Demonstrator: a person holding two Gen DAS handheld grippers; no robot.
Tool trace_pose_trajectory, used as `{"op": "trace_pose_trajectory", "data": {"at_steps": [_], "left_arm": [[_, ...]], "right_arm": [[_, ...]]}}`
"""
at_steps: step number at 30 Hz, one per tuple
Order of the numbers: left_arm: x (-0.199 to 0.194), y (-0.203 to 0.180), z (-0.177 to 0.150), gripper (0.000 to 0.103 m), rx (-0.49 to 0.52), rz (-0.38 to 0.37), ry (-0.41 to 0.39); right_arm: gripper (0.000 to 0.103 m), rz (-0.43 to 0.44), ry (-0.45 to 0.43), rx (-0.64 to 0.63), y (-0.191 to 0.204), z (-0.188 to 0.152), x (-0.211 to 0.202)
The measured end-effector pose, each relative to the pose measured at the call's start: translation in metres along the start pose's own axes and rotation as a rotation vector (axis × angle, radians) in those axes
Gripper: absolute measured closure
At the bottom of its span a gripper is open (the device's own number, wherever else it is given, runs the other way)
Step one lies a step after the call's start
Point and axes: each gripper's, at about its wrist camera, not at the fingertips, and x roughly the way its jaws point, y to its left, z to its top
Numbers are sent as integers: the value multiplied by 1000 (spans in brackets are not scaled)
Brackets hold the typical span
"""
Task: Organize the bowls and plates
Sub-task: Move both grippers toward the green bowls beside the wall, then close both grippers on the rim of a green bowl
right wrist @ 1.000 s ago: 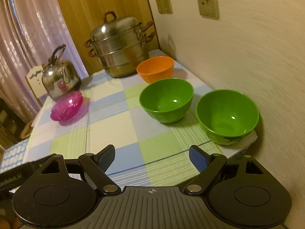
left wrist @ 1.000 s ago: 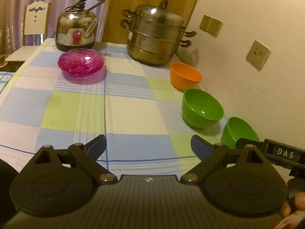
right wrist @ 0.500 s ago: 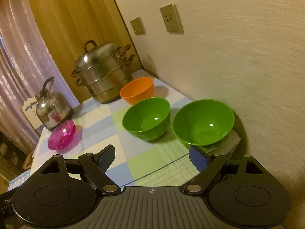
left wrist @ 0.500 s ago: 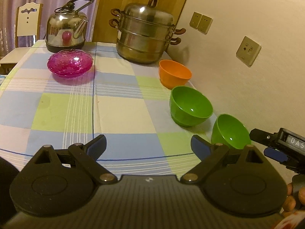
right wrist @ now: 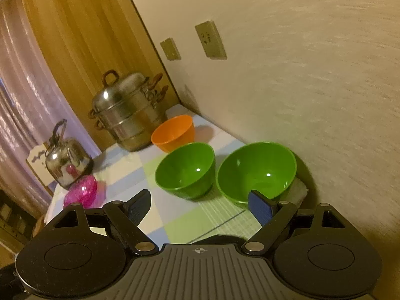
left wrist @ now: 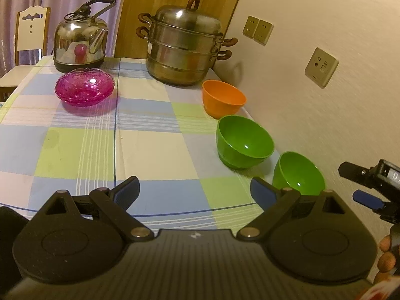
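1 green bowl (left wrist: 298, 175) partly hidden behind left hand-held gripper (left wrist: 195, 190)

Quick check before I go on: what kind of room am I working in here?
Probably a home dining or kitchen corner: a checked tablecloth on the table, a steel steamer pot and kettle at the back, a wooden chair and curtains beyond.

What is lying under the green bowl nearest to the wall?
A white cloth or paper pokes out beneath the nearest green bowl. The bowl covers most of it, so I cannot identify it.
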Motion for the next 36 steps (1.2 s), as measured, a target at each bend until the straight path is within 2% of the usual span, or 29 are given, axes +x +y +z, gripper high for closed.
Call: {"op": "trace_pose_trajectory", "data": {"at_steps": [14, 20, 24, 27, 34, 36], "left_arm": [[36, 1, 13, 9, -17, -28, 16], [58, 0, 30, 14, -21, -47, 19], [76, -3, 44, 16, -7, -54, 36], [94, -7, 54, 22, 10, -74, 56], [146, -21, 78, 29, 89, -109, 101], [162, -24, 84, 31, 103, -117, 113]], "right_arm": [[19, -7, 15, 29, -13, 1, 20], [19, 22, 33, 5, -11, 5, 42], [19, 49, 32, -23, -8, 15, 59], [19, 66, 45, -59, -5, 25, 75], [20, 71, 81, -159, -8, 54, 120], [28, 66, 97, -182, -10, 61, 136]]}}
